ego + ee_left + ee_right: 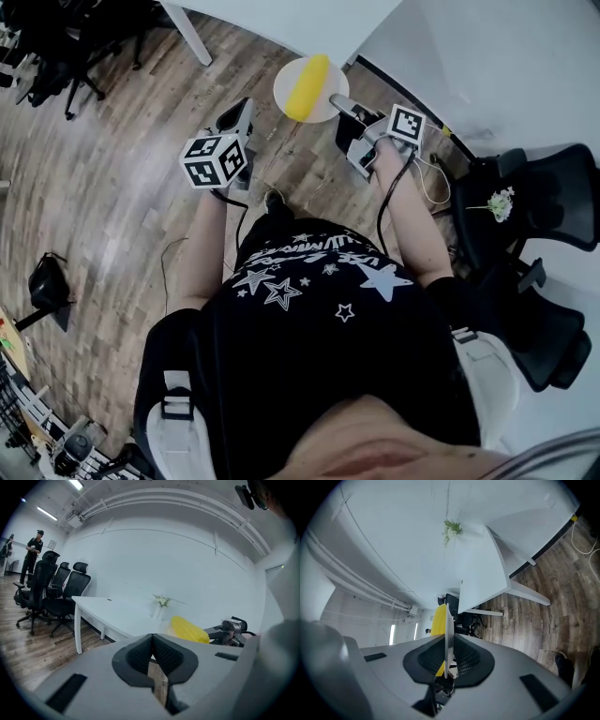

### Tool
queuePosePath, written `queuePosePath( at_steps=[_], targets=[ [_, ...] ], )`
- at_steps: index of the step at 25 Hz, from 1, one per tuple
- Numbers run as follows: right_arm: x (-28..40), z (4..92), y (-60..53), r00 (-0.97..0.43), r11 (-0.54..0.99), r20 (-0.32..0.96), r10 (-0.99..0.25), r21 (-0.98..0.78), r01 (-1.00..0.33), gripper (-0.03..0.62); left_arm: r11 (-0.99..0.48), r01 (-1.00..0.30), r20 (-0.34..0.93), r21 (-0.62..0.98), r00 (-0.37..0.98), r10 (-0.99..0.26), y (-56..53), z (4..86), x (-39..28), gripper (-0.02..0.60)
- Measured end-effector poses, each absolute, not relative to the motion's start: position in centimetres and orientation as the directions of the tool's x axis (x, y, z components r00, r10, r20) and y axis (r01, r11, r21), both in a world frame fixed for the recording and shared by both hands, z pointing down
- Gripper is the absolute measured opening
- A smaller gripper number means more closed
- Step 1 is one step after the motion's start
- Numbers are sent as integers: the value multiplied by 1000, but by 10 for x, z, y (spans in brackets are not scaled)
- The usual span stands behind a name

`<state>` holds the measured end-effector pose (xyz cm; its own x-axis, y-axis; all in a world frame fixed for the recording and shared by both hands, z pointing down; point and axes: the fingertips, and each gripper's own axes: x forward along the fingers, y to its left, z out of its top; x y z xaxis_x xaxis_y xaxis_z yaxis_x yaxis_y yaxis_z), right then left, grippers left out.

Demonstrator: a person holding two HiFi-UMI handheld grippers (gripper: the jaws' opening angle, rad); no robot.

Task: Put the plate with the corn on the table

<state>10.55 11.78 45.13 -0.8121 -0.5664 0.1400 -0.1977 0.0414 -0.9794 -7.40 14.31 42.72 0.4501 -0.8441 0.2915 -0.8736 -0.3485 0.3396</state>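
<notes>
My left hand-held gripper (151, 639) is closed on nothing, short of the counter (281, 17). The plate (281, 88) hangs over the wooden floor (131, 131) just before the counter's edge. The corn (307, 86) lies lengthwise toward the counter. My right hand-held gripper (446, 641) clamps the plate's rim. Black chairs (548, 197) stand right of the counter.

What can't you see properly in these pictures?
- Right gripper view: the plate is edge-on, so its top face and much of the corn are hidden.
- Left gripper view: the left gripper hides the plate below the corn with its own body.
- Head view: the table is cut off by the top edge.
</notes>
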Motion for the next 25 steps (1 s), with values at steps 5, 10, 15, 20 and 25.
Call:
queuePosePath(
  at_steps=[5,10,15,20,25],
  targets=[
    [80,449,87,-800,51,126,-587,-980,-191,36,-360,-869,294,339,461,-837,111,429,-106,6],
    [68,446,67,-779,47,125,-614,-980,-194,35,-387,-857,294,340,488,-822,90,429,-119,6],
    [64,445,52,-749,34,127,-650,-980,-196,37,-411,-844,284,345,512,-811,79,427,-131,6],
    [62,444,41,-730,27,139,-669,-977,-211,36,-400,-841,278,363,508,-815,70,427,-148,6],
    [62,452,21,-734,26,148,-663,-975,-220,35,-392,-846,279,361,500,-820,53,429,-147,6]
  ],
)
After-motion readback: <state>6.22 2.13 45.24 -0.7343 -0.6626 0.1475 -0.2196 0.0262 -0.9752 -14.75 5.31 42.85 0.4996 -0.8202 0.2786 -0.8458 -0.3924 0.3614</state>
